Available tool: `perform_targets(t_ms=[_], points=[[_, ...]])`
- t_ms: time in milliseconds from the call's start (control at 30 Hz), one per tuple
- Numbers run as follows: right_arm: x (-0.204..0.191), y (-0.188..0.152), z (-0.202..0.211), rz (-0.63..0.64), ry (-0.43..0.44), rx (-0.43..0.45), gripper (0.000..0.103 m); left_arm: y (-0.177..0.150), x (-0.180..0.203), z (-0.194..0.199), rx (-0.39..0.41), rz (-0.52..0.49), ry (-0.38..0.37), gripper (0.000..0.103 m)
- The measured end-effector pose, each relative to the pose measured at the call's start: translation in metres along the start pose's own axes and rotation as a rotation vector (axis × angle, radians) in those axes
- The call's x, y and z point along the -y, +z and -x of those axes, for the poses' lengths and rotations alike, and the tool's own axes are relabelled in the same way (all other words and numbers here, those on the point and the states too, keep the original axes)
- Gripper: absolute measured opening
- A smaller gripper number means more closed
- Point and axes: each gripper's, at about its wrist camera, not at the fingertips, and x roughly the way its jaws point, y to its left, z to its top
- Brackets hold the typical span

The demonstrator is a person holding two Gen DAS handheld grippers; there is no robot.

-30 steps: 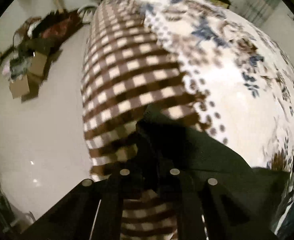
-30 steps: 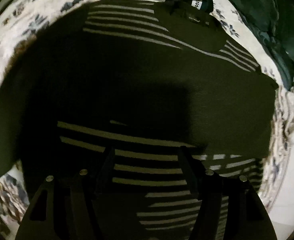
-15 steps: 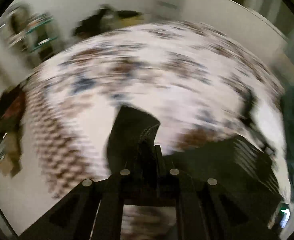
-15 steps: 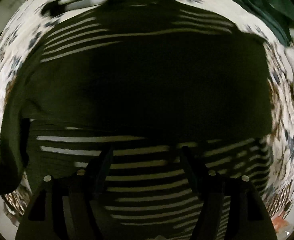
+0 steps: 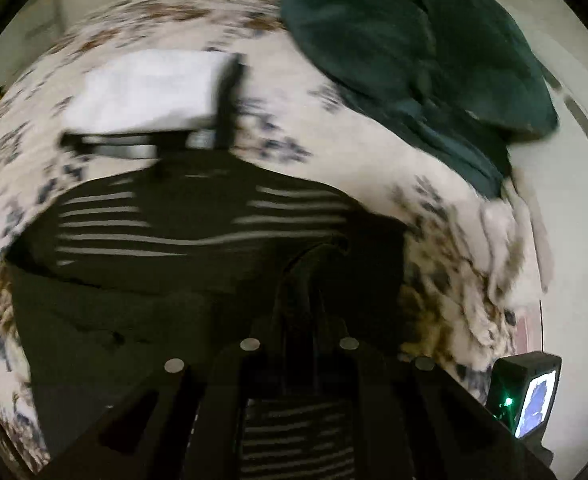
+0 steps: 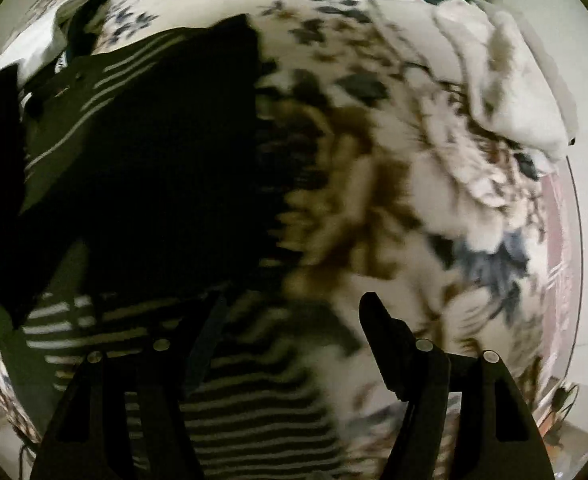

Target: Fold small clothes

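Note:
A dark garment with thin white stripes (image 5: pixel 197 236) lies spread on a floral bedspread (image 5: pixel 358 128). My left gripper (image 5: pixel 300 280) is shut on a dark fold of this garment, held up over its right part. In the right wrist view the same striped garment (image 6: pixel 145 152) fills the left half, with its striped hem under the left finger. My right gripper (image 6: pixel 294 312) is open and empty above the garment's right edge, over the bedspread (image 6: pixel 394 200).
A folded white and dark stack (image 5: pixel 145 96) lies beyond the garment. A dark green heap (image 5: pixel 414 48) sits at the far right. A cream cloth (image 6: pixel 510 92) lies near the bed's right edge. A small lit device (image 5: pixel 534 396) is at lower right.
My left gripper has swung from the bed's checked edge across over the garment, carrying the dark fold. My right gripper has moved right, off the garment's middle to its right edge, still open.

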Motion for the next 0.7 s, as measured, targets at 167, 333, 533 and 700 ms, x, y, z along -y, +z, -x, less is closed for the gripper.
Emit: perform_targets(t_ms=[167, 333, 533, 700], points=[[0.029, -0.004, 0.009, -0.007, 0.135, -0.005, 0.071, 0.005, 0.021, -0.007, 0.0, -0.029, 0.004, 0.015], [0.041, 0.007, 0.033, -0.049, 0.272, 0.02, 0.071, 0.013, -0.023, 0.001, 0.051, 0.034, 0.07, 0.087], [0.01, 0.044, 0.054, -0.075, 0.377, 0.078, 0.071, 0.001, -0.167, 0.042, 0.116, 0.198, 0.3, 0.088], [-0.04, 0.086, 0.028, 0.016, 0.296, 0.06, 0.071, -0.041, -0.277, 0.046, 0.026, 0.319, 0.521, 0.088]])
